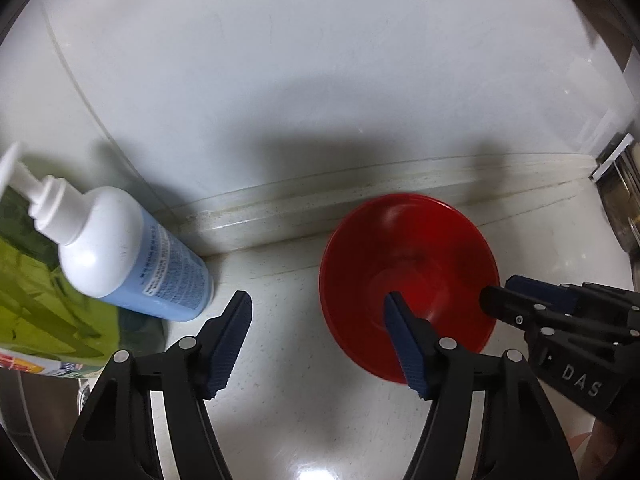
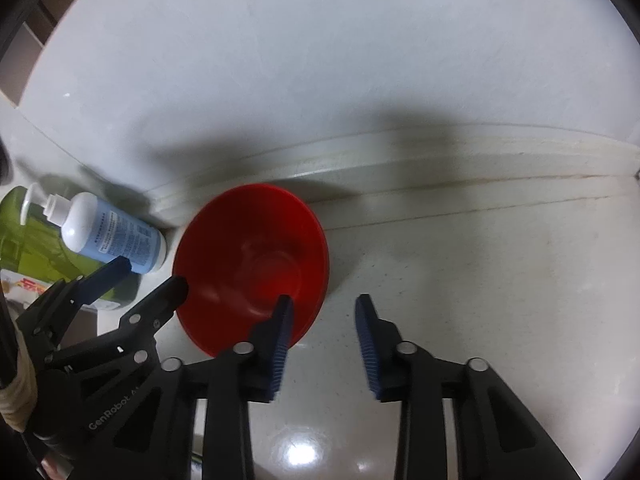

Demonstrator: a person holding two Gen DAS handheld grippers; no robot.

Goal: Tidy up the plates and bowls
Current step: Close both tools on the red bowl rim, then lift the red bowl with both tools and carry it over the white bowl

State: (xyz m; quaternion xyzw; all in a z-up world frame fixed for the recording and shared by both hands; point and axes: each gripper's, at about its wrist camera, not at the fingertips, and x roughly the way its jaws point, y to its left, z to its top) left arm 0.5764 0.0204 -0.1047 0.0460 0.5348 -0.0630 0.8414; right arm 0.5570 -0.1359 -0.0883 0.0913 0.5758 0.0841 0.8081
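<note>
A red bowl [image 1: 408, 264] [image 2: 252, 256] sits on the white counter close to the back wall. My left gripper [image 1: 318, 304] is open and straddles the bowl's left rim: its right finger reaches inside the bowl, its left finger hangs over the counter. My right gripper [image 2: 324, 302] is open astride the opposite rim, left finger inside, right finger outside. Neither gripper's pads press on the rim. Each gripper also shows in the other's view, the right gripper [image 1: 500, 288] at the bowl's right edge and the left gripper [image 2: 152, 272] at its left edge.
A white and blue pump bottle [image 1: 132, 256] [image 2: 112, 236] stands left of the bowl, in front of a green package [image 1: 44, 304] [image 2: 28, 240]. A raised ledge [image 1: 320, 204] runs along the wall's foot. A metal object [image 1: 620, 208] sits at the far right.
</note>
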